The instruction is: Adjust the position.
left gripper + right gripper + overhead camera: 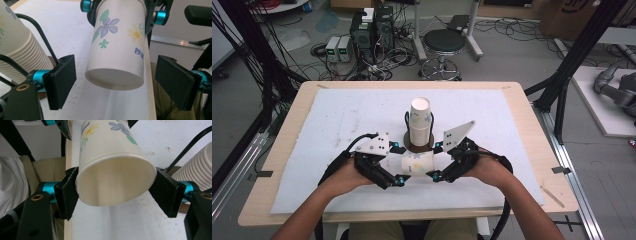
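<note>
A flowered paper cup hangs on its side above the white mat, between my two grippers. My right gripper is shut on it near the rim. In the right gripper view both pads press the cup beside its open mouth, which faces the camera. My left gripper stands open around the cup's base end. In the left gripper view the closed bottom of the cup faces the camera, with a gap to each pad. Just behind stands an upright stack of paper cups.
The stack stands on a round brown base with black wire loops, at the middle of the white mat on the wooden table. The table's front edge lies just below the hands. A stool and computer boxes stand on the floor beyond.
</note>
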Motion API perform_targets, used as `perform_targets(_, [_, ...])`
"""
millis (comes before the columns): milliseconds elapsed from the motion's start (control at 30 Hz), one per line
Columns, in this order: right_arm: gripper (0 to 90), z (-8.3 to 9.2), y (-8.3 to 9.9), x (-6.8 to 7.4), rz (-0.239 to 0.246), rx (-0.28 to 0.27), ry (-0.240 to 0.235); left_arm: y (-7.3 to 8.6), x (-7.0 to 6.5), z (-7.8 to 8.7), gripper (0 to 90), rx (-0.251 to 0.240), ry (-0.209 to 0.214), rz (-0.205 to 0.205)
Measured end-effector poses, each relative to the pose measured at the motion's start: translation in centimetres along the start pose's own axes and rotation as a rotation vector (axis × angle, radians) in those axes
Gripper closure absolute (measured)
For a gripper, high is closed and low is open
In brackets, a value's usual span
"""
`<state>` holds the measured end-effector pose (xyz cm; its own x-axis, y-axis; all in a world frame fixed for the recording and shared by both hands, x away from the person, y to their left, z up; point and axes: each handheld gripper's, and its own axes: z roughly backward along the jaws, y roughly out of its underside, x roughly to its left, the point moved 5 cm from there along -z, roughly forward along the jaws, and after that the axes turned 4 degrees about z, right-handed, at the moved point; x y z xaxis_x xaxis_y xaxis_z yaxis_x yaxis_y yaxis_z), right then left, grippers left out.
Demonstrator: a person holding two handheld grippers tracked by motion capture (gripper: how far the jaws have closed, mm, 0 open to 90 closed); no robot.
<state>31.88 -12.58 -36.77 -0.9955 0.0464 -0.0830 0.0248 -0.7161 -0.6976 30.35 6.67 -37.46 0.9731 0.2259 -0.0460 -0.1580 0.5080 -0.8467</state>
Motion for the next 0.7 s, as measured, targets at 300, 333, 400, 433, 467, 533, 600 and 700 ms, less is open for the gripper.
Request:
perform_targets(300, [28.2,-0.5,-1.2,-0.1,0.038,0.119,-0.006,0.0,0.0,-0.6,18.0,0.079,-0.006,-0.033])
perform_targets(333, [28.2,-0.5,-1.3,-0.1,0.042,0.129,-0.008,0.0,0.0,-0.7,18.1,0.084,-0.002,-0.037])
perform_targets(400, [28.2,-0.6,-1.5,-0.1,0.051,0.149,-0.010,0.0,-0.1,-0.9,18.7,0.097,0.001,-0.043])
perform_targets(433, [28.2,-0.7,-1.5,-0.1,0.054,0.162,-0.009,0.0,-0.1,-0.9,19.0,0.104,0.002,-0.050])
perform_targets(467, [28.2,-0.7,-1.6,-0.1,0.056,0.172,-0.009,0.0,-0.1,-1.0,19.0,0.105,0.002,-0.049])
perform_targets(533, [28.2,-0.8,-1.7,0.0,0.057,0.189,-0.011,0.0,-0.1,-1.1,19.1,0.112,0.005,-0.055])
perform_targets(600, [28.3,-1.0,-1.8,0.0,0.067,0.205,-0.011,0.1,-0.1,-1.3,19.3,0.126,0.005,-0.059])
perform_targets(700, [28.2,-1.2,-2.0,0.0,0.076,0.218,-0.016,0.2,-0.2,-1.6,19.5,0.140,0.008,-0.059])
